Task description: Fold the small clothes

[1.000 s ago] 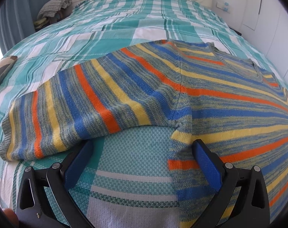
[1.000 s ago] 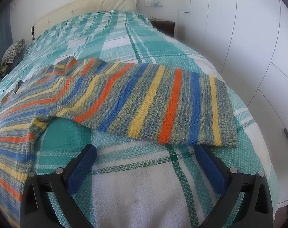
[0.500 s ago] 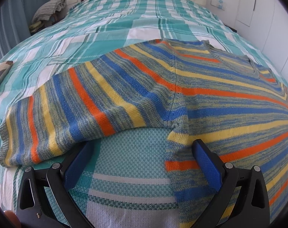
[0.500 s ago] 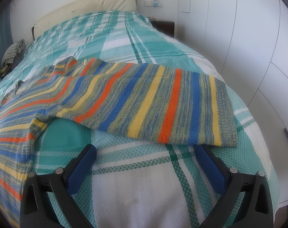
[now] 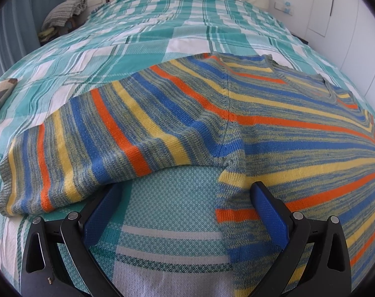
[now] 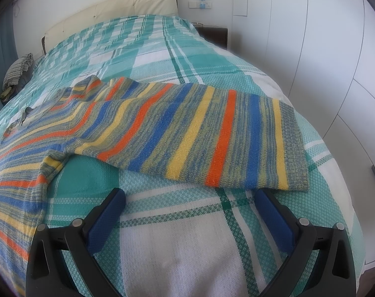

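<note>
A small knitted sweater (image 5: 237, 113) with blue, orange and yellow stripes lies spread flat on the bed. In the left wrist view its left sleeve (image 5: 88, 148) stretches to the left. My left gripper (image 5: 185, 188) is open and empty, just below the armpit; its right finger (image 5: 269, 210) lies over the sweater's body. In the right wrist view the other sleeve (image 6: 212, 136) stretches to the right, ending in a grey cuff (image 6: 293, 146). My right gripper (image 6: 189, 195) is open and empty, just in front of that sleeve's lower edge.
The bed carries a teal and white plaid cover (image 6: 187, 235) and has a cream headboard (image 6: 113, 14). White wardrobe doors (image 6: 336, 61) stand close on the right. A folded cloth pile (image 5: 63, 17) sits at the far left by the curtain.
The left wrist view has shifted slightly, bringing the sweater a little closer and more centred. The right gripper has not moved. The sweater lies as before.
</note>
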